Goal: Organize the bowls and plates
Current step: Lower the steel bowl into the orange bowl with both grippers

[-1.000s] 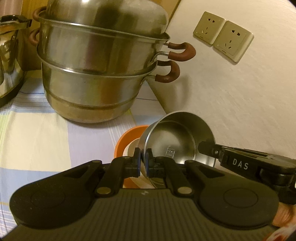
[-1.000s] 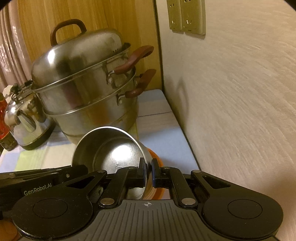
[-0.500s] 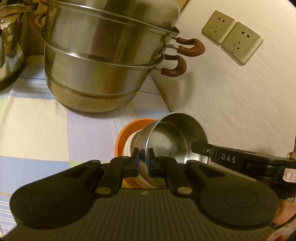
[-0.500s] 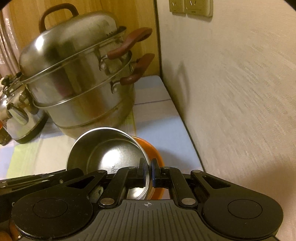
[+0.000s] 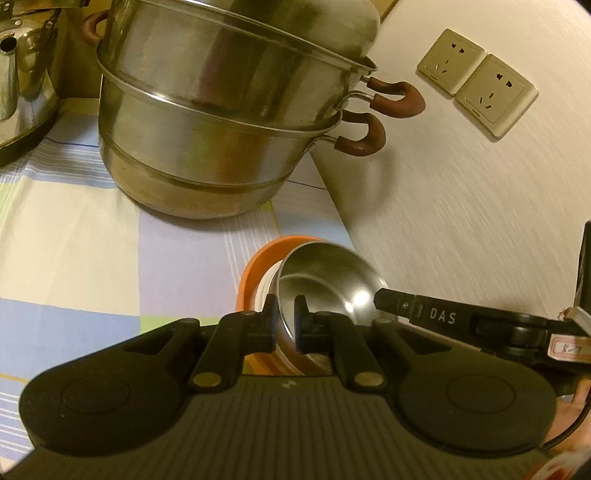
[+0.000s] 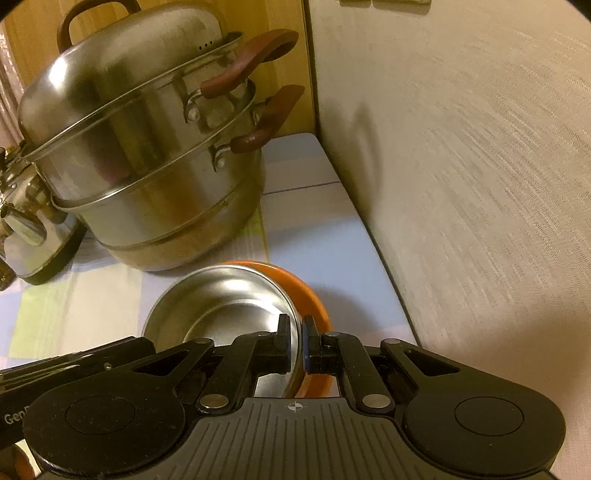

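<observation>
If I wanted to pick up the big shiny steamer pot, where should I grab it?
Probably by its two brown side handles, not the smooth steel wall. On the steamer pot they stick out as curved loops, one above the other, on the side facing the wall, and another shows at the far side. Come in from the sides, level. The lid's top handle would likely lift only the lid.

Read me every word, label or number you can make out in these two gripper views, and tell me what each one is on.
"DAS": white letters on the black right gripper, seen from the left wrist.
"Gen", rest cut off by the frame: white letters on the black left gripper's body.
Handwritten pink and white tag on the right gripper: too blurred to read.
</observation>
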Motion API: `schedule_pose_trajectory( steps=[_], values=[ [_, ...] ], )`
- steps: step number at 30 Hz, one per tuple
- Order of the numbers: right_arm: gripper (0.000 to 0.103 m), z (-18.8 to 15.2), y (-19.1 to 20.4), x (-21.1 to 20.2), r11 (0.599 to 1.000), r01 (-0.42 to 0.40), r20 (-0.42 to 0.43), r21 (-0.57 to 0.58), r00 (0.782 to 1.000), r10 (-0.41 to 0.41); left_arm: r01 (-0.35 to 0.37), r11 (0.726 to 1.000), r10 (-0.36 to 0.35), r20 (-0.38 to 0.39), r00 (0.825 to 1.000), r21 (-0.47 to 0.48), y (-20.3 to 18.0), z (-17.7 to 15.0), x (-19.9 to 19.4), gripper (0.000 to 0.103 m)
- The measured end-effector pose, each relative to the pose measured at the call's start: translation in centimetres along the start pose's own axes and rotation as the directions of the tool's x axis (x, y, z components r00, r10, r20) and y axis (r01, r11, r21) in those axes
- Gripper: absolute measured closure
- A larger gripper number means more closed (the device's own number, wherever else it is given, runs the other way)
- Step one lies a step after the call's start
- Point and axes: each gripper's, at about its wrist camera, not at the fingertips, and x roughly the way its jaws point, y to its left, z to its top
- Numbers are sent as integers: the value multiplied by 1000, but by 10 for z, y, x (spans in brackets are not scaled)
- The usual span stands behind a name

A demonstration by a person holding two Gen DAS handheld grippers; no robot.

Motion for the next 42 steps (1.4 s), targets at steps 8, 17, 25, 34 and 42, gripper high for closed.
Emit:
schedule_pose_trajectory(
  steps=[8, 17, 25, 34, 42],
  values=[
    [96, -2, -11, -7, 997, -51, 39, 58, 998, 49, -8, 1000, 8, 40, 999, 1, 0, 1, -9, 96],
    [96, -9, -12, -36, 990, -113, 104, 83, 989, 104, 12, 1000, -11, 53, 999, -13, 3, 4, -14, 96],
    [96, -24, -8, -39, 989, -129, 74, 72, 990, 124, 18, 1000, -18, 35, 999, -1, 1, 1, -9, 96],
    [95, -33, -20, -28, 993, -70, 68, 90, 996, 64, -54, 998, 53, 53, 997, 11, 9, 0, -5, 77],
    [44, -37, -34, -20, 989, -74, 59, 126, 996, 67, -44, 999, 45, 9, 999, -21, 18, -7, 9, 74]
  ],
)
